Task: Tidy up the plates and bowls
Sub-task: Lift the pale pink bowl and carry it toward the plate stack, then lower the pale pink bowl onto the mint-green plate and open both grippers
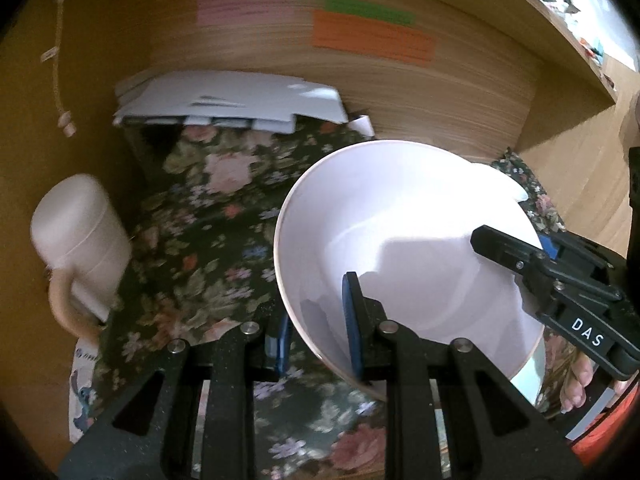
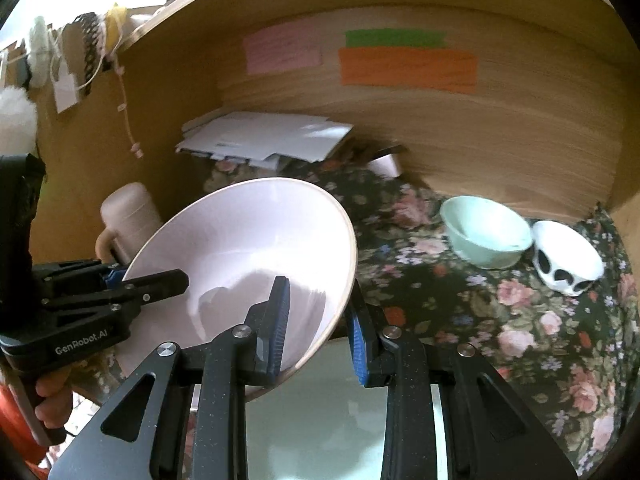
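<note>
Both tools, left tool [image 1: 320, 344] and right tool [image 2: 318, 328], clamped on pink bowl's [image 1: 400, 240] rim; keep it level, move together toward green bowl [image 2: 486, 232].

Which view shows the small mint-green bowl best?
The right wrist view: the mint-green bowl sits whole and upright on the floral cloth, beside a black-and-white bowl. The left wrist view does not show it at all.

Dim warm interior, daylight glare upper corners — motion blur, fisheye bending, dark vignette.
</note>
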`<state>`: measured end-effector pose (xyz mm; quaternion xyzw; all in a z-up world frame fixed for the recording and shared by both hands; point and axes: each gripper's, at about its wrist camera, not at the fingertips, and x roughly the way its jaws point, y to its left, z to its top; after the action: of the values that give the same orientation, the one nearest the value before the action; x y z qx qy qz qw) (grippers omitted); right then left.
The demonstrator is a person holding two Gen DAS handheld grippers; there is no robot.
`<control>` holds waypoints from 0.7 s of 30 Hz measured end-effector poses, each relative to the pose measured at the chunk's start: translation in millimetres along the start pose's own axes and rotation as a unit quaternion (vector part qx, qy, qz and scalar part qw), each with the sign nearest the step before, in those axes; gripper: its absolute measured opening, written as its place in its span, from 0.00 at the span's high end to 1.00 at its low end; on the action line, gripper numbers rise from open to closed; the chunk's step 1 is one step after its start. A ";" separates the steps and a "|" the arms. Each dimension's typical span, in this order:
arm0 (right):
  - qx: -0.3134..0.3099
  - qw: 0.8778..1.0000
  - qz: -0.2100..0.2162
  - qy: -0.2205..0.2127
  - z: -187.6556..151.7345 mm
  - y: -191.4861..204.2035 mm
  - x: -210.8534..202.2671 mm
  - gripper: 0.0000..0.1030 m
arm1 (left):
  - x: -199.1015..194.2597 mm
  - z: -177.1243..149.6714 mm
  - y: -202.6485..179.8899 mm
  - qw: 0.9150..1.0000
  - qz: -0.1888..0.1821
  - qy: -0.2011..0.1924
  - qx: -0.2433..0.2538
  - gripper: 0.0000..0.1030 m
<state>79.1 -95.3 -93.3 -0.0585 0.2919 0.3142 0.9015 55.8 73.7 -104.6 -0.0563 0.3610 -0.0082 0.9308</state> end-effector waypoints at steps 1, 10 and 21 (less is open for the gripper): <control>-0.002 1.000 0.003 0.002 -0.5 2.9 1.4 0.76 | -1.5 -2.4 3.9 1.000 0.002 0.000 -0.003 0.78; -0.021 0.999 0.023 0.041 -7.8 32.2 29.1 0.76 | -2.7 -23.2 39.0 0.999 0.019 0.014 -0.026 0.78; -0.027 0.994 0.027 0.099 -17.6 43.9 64.1 0.76 | 14.9 -38.1 59.4 0.998 0.025 0.043 -0.039 0.78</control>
<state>84.7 -31.3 -140.4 -0.1052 0.3723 0.3386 0.8577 39.7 128.2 -149.1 -0.0827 0.4024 0.0266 0.9113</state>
